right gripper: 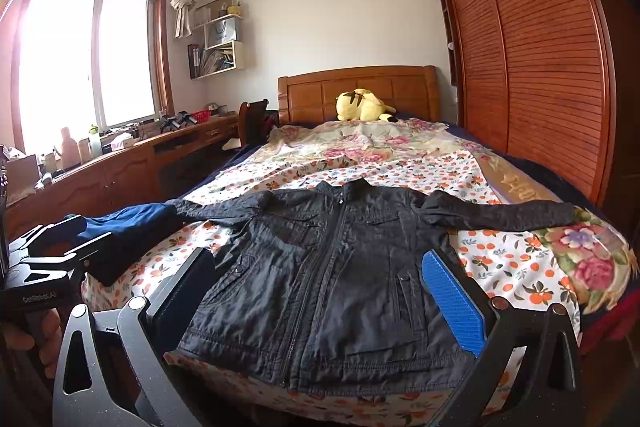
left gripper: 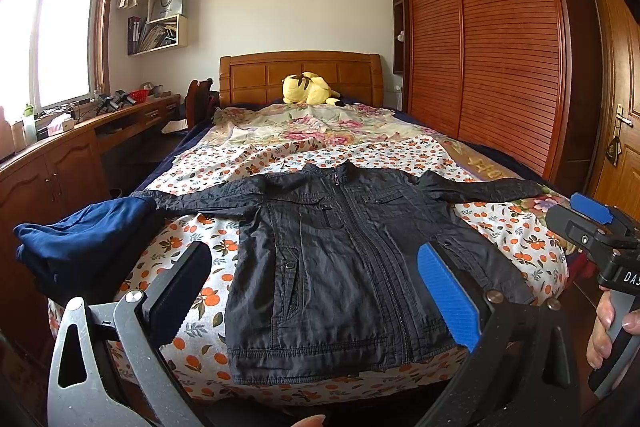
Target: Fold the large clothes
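Jacket (left gripper: 340, 259) flat on bed (left gripper: 516, 239), frame centre, sleeves out; my left gripper (left gripper: 320, 291) & right gripper (right gripper: 320, 295) both wide open, holding nothing, lower frame

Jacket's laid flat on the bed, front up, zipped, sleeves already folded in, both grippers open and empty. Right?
Not quite: the sleeves aren't folded in. In the left wrist view the jacket has both sleeves spread straight out to the sides. The rest holds: flat on the bed, front up, zipped, left gripper and right gripper open and empty.
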`<act>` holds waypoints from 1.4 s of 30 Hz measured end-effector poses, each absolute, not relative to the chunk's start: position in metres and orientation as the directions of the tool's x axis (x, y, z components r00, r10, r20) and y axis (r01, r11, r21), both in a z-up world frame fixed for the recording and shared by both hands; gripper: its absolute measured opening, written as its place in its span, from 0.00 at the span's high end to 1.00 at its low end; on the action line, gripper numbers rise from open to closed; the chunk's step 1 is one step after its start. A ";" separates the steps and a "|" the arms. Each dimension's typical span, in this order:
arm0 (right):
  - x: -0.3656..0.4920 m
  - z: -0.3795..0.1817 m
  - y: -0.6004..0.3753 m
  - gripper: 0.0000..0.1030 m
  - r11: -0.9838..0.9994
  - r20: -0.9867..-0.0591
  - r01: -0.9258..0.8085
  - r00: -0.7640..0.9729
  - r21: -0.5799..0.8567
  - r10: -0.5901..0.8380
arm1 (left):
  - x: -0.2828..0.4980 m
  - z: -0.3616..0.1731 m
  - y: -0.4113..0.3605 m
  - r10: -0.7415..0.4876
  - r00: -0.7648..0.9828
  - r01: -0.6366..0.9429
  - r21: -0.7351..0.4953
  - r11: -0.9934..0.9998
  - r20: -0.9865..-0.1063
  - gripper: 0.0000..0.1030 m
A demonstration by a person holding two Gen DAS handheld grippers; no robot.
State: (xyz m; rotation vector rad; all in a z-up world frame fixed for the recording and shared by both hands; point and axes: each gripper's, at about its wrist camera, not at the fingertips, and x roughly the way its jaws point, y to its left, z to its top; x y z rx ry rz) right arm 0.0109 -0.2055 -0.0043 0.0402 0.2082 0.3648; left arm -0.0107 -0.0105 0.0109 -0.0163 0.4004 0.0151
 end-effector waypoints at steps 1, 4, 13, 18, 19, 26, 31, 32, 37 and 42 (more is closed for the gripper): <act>0.011 -0.004 -0.205 0.00 0.933 -0.195 -0.350 0.913 0.077 0.359 | -0.010 0.011 -0.010 0.011 0.921 -0.018 -0.013 1.000 -0.391 0.00; 0.010 -0.004 -0.205 0.00 0.933 -0.195 -0.352 0.912 0.077 0.360 | -0.011 0.011 -0.011 0.012 0.921 -0.018 -0.012 1.000 -0.391 0.00; 0.010 -0.004 -0.206 0.00 0.932 -0.194 -0.354 0.912 0.078 0.362 | -0.010 0.010 -0.010 0.012 0.921 -0.018 -0.012 1.000 -0.390 0.00; 0.009 -0.004 -0.207 0.00 0.931 -0.192 -0.357 0.911 0.079 0.366 | -0.013 0.014 -0.012 0.010 0.922 -0.015 -0.011 1.000 -0.388 0.00; 0.009 -0.004 -0.207 0.00 0.930 -0.192 -0.358 0.910 0.079 0.366 | -0.013 0.014 -0.011 0.009 0.922 -0.015 -0.011 1.000 -0.388 0.00; 0.008 -0.003 -0.208 0.00 0.929 -0.189 -0.361 0.910 0.079 0.370 | -0.014 0.015 -0.013 0.009 0.922 -0.014 -0.010 1.000 -0.387 0.00; 0.008 -0.003 -0.208 0.00 0.927 -0.188 -0.365 0.908 0.083 0.374 | -0.015 0.015 -0.013 0.009 0.923 -0.013 -0.009 1.000 -0.385 0.00; 0.008 -0.003 -0.208 0.00 0.927 -0.189 -0.367 0.907 0.084 0.376 | -0.016 0.016 -0.014 0.008 0.923 -0.013 -0.010 1.000 -0.385 0.00; 0.006 -0.003 -0.208 0.00 0.927 -0.186 -0.367 0.908 0.082 0.376 | -0.016 0.016 -0.014 0.007 0.922 -0.011 -0.009 1.000 -0.386 0.00; 0.006 -0.003 -0.208 0.00 0.926 -0.185 -0.368 0.908 0.083 0.377 | -0.016 0.017 -0.014 0.007 0.923 -0.011 -0.009 1.000 -0.386 0.00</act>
